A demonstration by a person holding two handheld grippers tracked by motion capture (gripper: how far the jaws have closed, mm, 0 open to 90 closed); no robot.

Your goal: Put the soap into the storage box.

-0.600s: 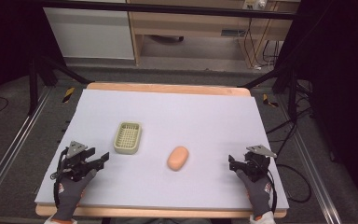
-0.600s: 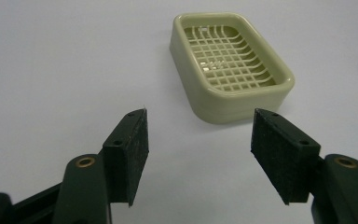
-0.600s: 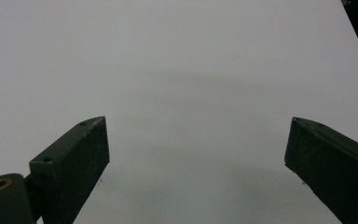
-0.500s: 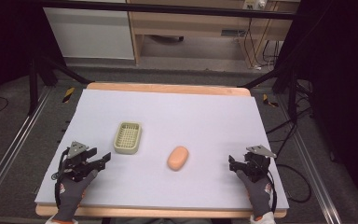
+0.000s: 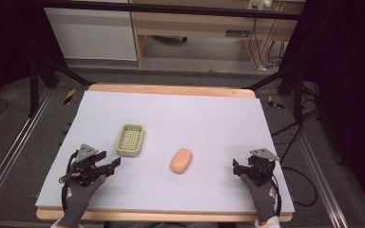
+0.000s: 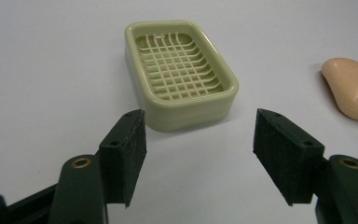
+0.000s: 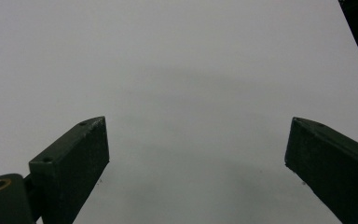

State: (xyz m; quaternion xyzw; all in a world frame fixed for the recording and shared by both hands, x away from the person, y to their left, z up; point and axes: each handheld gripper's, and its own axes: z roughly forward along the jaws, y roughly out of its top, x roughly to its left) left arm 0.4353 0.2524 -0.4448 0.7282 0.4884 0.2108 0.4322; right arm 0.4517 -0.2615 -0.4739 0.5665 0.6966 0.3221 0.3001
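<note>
Pale-green plastic soap dish (image 6: 181,74) sits just ahead of the left gripper (image 6: 199,142), w/ its near corner pointing between the jaws. Jaws are spread wide, holding nothing; the gap looks a bit wider than the dish's short side. In the high view the left gripper (image 5: 108,165) is near the dish (image 5: 130,140) but not touching, and the soap bar (image 5: 181,161) lies on the table (image 5: 209,114) between the two hands, apart from the dish. Right gripper (image 5: 236,167) rests near the table's right edge, well apart from the soap; its own view shows the jaws (image 7: 196,154) wide open over bare surface, nothing held.

Step in hand, as I judge it: approach to the dish, prob. to steady it while the soap goes in. To do it well: square the hand so the jaws meet the dish's long walls, not the corner, come in low, close gently, since the thin rim could skid on the smooth sheet.

Materials: dish is a rounded rectangle, glossy moulded plastic, open lattice floor, stepped base. Soap (image 6: 352,88) is peach, matte, pebble-shaped, no flat faces, so likely slippery in a pinch; grip across its narrow middle. Jaw pads (image 6: 129,154) are black, coarse, foam-like blocks. Table cover is a flat, pale lilac sheet on a wooden top.
</note>
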